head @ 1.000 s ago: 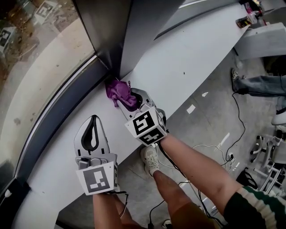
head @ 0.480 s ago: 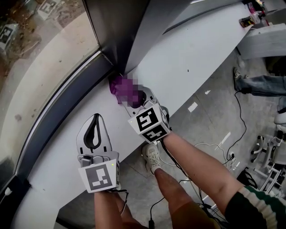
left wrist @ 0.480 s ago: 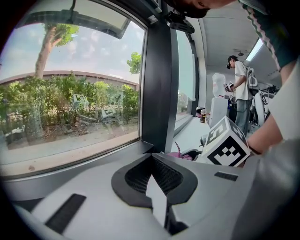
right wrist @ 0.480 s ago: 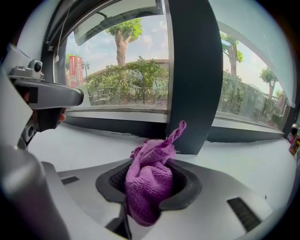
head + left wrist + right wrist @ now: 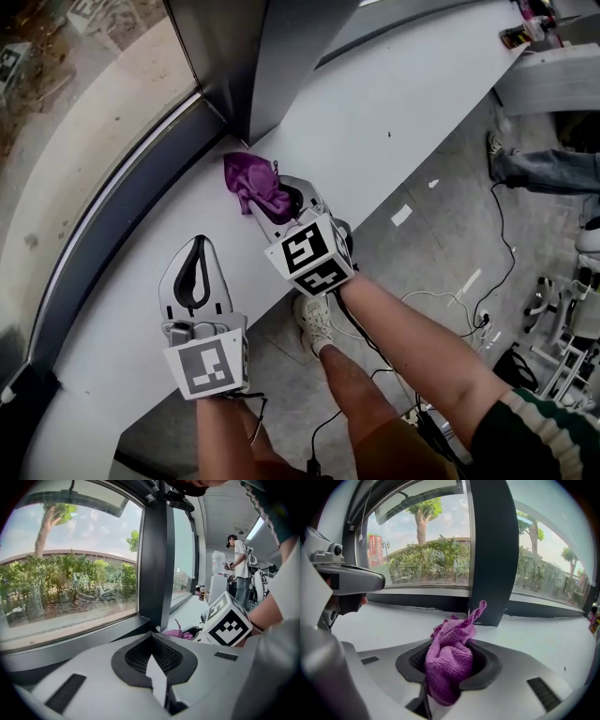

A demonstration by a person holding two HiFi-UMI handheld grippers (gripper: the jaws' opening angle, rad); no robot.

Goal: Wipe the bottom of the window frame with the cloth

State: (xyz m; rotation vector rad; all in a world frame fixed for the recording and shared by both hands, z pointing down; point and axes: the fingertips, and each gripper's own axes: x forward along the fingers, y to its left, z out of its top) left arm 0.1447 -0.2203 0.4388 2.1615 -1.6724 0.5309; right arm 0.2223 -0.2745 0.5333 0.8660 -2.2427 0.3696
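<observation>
Head view: the right claw [image 5: 282, 200] is clamped on a bunched-up purple cloth [image 5: 251, 184], with its marker cube [image 5: 309, 254] facing the camera. The cloth sits over the white surface [image 5: 394, 103], near the foot of the dark window post [image 5: 230, 56] and just short of the dark bottom rail of the window frame [image 5: 131, 202]. It isn't on the rail. I can't tell if it's actually touching the surface. The left claw [image 5: 197, 251] is further back along the surface, well apart from the cloth, and pinched together on nothing. Below the ledge there's a shoe [image 5: 317, 323] and some cables [image 5: 497, 244] on the floor.

Left gripper view: the dark pads meet with nothing between them. Past them a bit of the purple cloth peeks out just beside the right claw's cube, with the post right behind. A person [image 5: 241, 569] stands far off in the room.

Right gripper view: the cloth fills the gap between the pads, gripped tight, with one twisted corner sticking up in front of the post. The left claw's body shows at the left edge, above the surface.
</observation>
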